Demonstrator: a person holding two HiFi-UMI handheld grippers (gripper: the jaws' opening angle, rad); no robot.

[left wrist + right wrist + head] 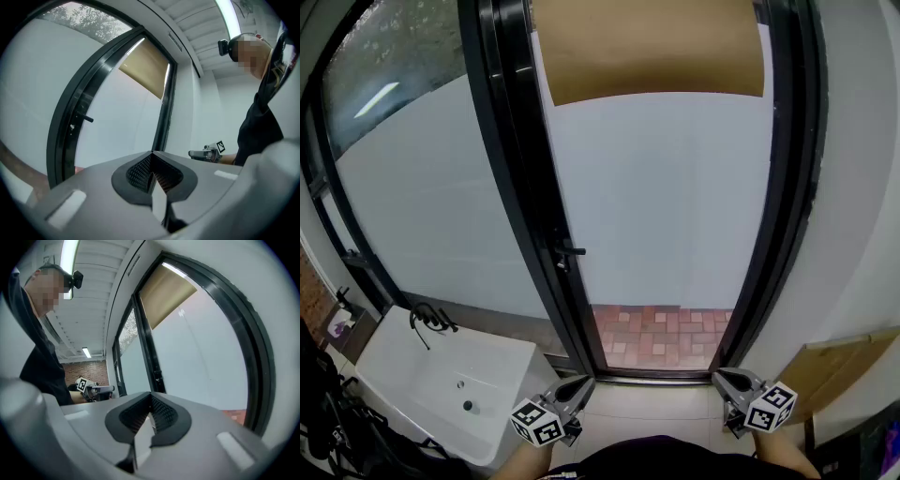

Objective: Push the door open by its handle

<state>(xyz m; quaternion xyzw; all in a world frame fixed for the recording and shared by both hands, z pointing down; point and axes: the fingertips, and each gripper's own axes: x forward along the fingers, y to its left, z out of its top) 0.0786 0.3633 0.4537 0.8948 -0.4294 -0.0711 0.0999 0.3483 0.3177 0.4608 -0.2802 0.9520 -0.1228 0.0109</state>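
Note:
The black-framed door (666, 206) with frosted glass stands in front of me. Its short black lever handle (567, 251) sticks out from the left stile at mid height. It also shows in the left gripper view as a handle (85, 117) far off to the left. My left gripper (584, 382) is low and below the handle, well short of it, with its jaws shut and empty. My right gripper (719, 376) hangs near the door's lower right corner, also shut on nothing. Neither gripper touches the door.
A white sink (412, 380) with a black tap (427, 321) stands at the lower left beside a fixed frosted pane. A tan blind (647, 47) covers the door's top. Red brick paving (661, 336) shows at its foot. A wooden board (839, 367) leans at the right wall.

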